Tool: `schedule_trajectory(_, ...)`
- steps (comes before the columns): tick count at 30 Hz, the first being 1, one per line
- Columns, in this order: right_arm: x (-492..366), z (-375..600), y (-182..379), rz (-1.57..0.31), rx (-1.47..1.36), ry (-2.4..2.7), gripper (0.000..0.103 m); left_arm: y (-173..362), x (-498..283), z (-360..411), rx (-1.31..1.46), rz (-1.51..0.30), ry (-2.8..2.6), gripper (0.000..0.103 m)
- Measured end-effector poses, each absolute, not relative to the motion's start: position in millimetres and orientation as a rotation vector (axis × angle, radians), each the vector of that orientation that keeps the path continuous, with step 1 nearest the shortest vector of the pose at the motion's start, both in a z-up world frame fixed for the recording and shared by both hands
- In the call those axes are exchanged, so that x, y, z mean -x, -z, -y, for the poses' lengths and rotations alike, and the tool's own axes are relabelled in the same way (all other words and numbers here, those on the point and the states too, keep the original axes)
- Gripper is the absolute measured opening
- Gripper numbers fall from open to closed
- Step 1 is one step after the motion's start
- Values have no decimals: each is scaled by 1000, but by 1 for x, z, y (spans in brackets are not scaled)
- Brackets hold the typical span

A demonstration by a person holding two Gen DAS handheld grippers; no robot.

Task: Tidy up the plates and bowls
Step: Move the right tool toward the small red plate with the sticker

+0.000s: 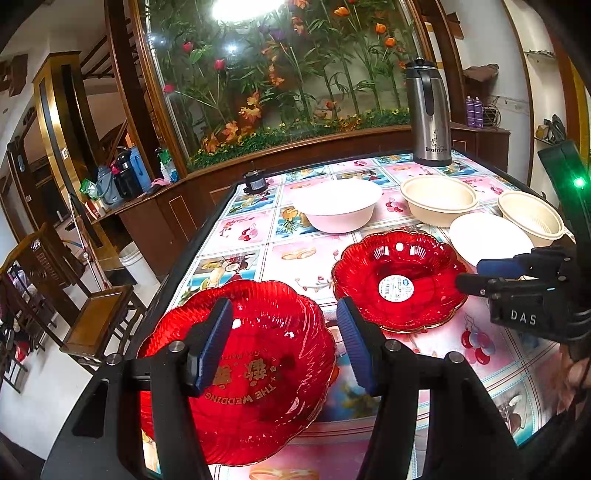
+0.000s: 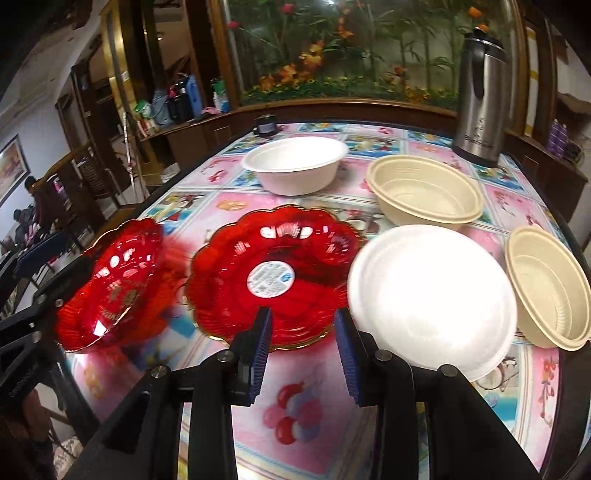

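A bright lamp (image 1: 245, 7) overhead blew out to white against the glass panel (image 1: 280, 74). Glare streaked the glossy bench (image 2: 314, 435) and red plate (image 2: 273, 273). The tilted plate (image 2: 110, 284) smeared with motion blur. Fisheye bending curved the edges, corners falling black.

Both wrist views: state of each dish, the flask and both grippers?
Wedding plate: red, tilted, between the left gripper's jaws.
Sticker plate: red, upright on table, free.
White plate: flat on table, free.
White bowl: upright, empty.
Far beige bowl: upright, empty.
Near beige bowl: upright, empty.
Flask: standing, lid on.
Left gripper: jaws apart.
Right gripper: open, empty.
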State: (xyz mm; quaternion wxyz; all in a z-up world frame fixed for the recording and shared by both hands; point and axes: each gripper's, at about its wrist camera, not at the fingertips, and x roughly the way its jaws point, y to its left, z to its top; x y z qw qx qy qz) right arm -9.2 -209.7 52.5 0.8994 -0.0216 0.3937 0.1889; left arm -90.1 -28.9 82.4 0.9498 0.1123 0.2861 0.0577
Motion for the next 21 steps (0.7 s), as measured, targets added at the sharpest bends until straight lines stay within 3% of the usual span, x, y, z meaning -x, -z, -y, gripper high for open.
schedule_trajectory(7,15,207,-60,-804,1,-480,37,-83,90,30,-229,-583,-123,57)
schedule_trajectory(9,15,201,-58,-836,-22,-546,42,-83,90,30,-228,-583,-122,57)
schedule_trajectory(12,11,197,-48,-898,-77,-613,42,-83,90,30,-229,-583,-123,57)
schedule_trajectory(21,-2,215,-43,-889,-45,-456,43,-83,89,28,-210,-586,-115,57)
